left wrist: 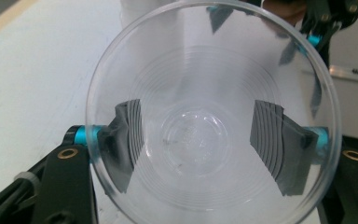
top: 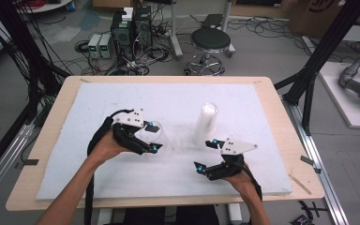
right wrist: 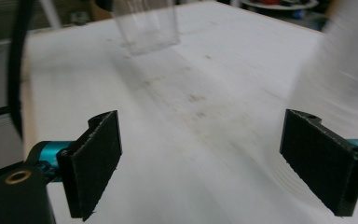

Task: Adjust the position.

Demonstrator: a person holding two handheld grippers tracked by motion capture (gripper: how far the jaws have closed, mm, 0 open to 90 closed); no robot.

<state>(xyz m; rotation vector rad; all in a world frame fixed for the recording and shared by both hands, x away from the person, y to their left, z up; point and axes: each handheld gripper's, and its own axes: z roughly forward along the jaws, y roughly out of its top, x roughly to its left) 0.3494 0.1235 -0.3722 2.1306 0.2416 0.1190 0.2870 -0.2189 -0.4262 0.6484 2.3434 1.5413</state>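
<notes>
A clear plastic cup [top: 158, 136] is held just above the white foam sheet [top: 122, 178], left of centre, with my left gripper [top: 153, 137] shut on it. In the left gripper view I look into the cup's mouth [left wrist: 191, 135], and both black pads [left wrist: 126, 140] press on its walls from outside. A tall stack of translucent cups [top: 206, 121] stands upright at the middle of the sheet. My right gripper [top: 206, 154] is just in front of that stack, open, with nothing between its jaws. The right gripper view shows the pads [right wrist: 95, 158] far apart, the clear cup [right wrist: 144, 25] ahead and the blurred stack [right wrist: 349, 65] at the right.
The foam sheet lies on a wooden table [top: 286, 122]. Behind the table are a black stool [top: 210, 41], computer boxes [top: 131, 28] and loose cables on the floor. Black frame posts [top: 326, 44] stand at both sides.
</notes>
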